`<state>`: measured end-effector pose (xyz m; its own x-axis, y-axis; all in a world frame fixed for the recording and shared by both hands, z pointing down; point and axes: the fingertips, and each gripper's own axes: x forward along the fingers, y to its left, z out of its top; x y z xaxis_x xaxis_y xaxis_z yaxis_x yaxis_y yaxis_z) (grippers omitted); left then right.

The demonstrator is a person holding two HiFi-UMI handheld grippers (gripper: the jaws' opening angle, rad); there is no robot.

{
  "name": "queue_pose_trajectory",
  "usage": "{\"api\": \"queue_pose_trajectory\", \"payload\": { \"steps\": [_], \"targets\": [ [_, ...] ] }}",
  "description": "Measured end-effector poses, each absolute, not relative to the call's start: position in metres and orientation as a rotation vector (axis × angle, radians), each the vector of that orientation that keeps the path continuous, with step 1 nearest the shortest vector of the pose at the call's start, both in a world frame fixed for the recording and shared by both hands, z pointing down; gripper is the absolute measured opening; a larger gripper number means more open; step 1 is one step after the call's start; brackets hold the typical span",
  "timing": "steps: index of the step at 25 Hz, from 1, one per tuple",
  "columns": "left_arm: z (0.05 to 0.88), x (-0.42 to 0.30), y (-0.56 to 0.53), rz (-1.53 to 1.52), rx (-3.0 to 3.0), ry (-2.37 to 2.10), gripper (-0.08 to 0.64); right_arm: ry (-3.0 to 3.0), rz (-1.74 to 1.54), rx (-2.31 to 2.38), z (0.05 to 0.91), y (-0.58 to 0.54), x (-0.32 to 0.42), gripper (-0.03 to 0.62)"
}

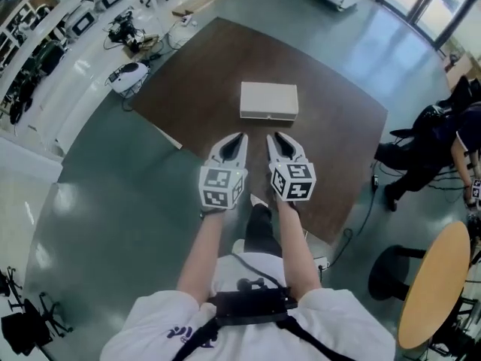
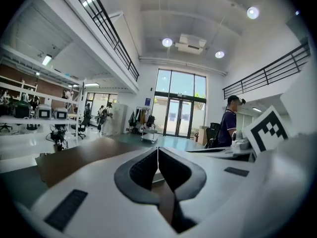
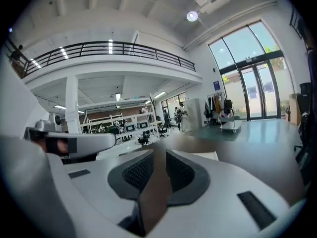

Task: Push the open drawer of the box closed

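A pale beige box (image 1: 268, 100) rests on the dark brown table (image 1: 188, 89), its front face turned toward me; how far its drawer stands out I cannot tell. Both grippers hover side by side over the table's near part, short of the box and apart from it. My left gripper (image 1: 241, 137) is shut with nothing in it, its tips (image 2: 158, 148) touching. My right gripper (image 1: 276, 137) is open by a narrow gap (image 3: 159, 155) and holds nothing. A pale corner of the box (image 3: 205, 155) shows just past the right jaws.
A person (image 1: 458, 138) sits at the right beside a black bag. A round wooden table (image 1: 436, 284) and a black stool (image 1: 391, 269) stand at the lower right. Devices and cables (image 1: 128, 74) lie on the floor off the table's far left corner.
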<state>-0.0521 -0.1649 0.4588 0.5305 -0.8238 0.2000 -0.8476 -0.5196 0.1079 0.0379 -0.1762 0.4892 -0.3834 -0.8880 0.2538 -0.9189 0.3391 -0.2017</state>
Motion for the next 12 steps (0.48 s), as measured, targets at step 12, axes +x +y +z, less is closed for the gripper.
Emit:
{"api": "queue_pose_trajectory", "payload": {
  "steps": [12],
  "targets": [
    [0.379, -0.072, -0.08, 0.019, 2.71, -1.468, 0.009, -2.581, 0.141, 1.811, 0.374, -0.083, 0.015, 0.003]
  ]
}}
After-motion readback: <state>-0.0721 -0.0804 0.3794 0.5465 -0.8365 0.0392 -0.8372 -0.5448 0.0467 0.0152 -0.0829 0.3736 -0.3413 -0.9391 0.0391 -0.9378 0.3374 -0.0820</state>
